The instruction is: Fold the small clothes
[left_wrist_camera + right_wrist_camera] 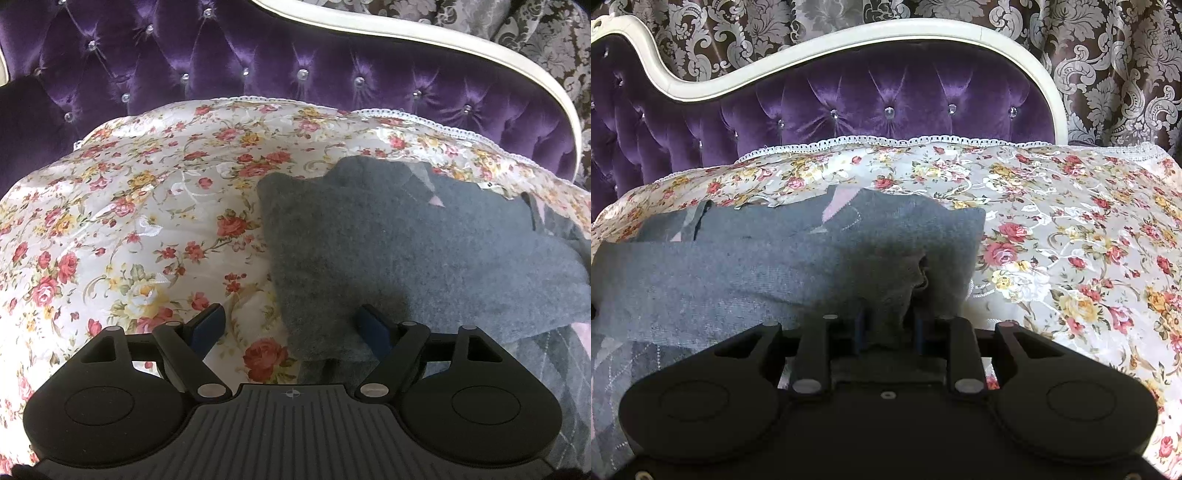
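Observation:
A grey knit garment (406, 240) with a pale diamond pattern lies folded over on the floral bedspread (129, 221). In the left wrist view its near left corner lies between the fingers of my left gripper (291, 325), which is open. In the right wrist view the garment (738, 266) fills the left and middle. My right gripper (890, 328) is shut on a bunched fold of its near right edge, and the cloth hides the fingertips.
A purple tufted headboard (886, 107) with a white frame (849, 37) rises behind the bed. Patterned curtains (1108, 74) hang beyond it. Bare floral bedspread (1071, 258) stretches to the right of the garment and to its left.

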{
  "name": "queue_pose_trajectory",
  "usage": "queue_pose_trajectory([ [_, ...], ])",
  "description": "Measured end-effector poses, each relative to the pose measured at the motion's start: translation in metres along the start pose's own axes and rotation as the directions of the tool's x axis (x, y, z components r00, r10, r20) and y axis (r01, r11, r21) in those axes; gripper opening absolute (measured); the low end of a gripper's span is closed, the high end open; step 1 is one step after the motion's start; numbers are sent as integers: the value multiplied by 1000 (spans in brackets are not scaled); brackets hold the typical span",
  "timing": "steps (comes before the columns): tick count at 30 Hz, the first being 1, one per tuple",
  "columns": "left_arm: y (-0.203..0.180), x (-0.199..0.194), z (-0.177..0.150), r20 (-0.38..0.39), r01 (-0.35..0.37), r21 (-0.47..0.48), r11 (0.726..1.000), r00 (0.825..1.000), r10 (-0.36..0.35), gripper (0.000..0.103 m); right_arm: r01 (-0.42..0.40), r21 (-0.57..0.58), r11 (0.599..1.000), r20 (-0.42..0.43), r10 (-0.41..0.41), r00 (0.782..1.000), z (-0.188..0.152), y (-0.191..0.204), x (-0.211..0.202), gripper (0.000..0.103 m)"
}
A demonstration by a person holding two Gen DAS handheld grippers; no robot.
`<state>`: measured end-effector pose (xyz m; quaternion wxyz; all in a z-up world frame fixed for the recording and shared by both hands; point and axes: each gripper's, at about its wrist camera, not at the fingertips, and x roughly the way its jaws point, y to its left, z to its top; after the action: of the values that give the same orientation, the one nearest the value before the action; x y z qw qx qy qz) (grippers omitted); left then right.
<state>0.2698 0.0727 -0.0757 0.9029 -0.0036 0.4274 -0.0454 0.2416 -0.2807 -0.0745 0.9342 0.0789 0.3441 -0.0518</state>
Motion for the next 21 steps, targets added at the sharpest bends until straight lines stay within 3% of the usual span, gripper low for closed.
queue_pose_trajectory([
  [3, 0, -1, -2, 12, 20, 0, 1000, 1000, -20, 78, -1, 0, 1000, 8, 1, 1000, -2, 1, -1, 38],
  [7, 6, -8, 0, 24, 17, -23, 1000, 1000, -17, 77, -14, -2, 1000, 24, 14, 1000, -5, 1, -3, 50],
  [12, 25, -33, 7, 159, -67, -63, 996, 984, 77, 77, -39, 6, 999, 52, 38, 998, -10, -4, -6, 57],
  [14, 31, -36, 10, 181, -101, -75, 992, 977, 113, 77, -53, 22, 998, 59, 52, 997, -11, -7, -8, 65],
  [16, 35, -37, 11, 193, -120, -88, 989, 972, 135, 77, -53, 38, 998, 41, 52, 998, -13, -10, -7, 86],
  [21, 29, -30, 8, 191, -123, -50, 991, 973, 130, 77, -73, 90, 993, 58, 68, 996, -20, -24, -15, 85],
])
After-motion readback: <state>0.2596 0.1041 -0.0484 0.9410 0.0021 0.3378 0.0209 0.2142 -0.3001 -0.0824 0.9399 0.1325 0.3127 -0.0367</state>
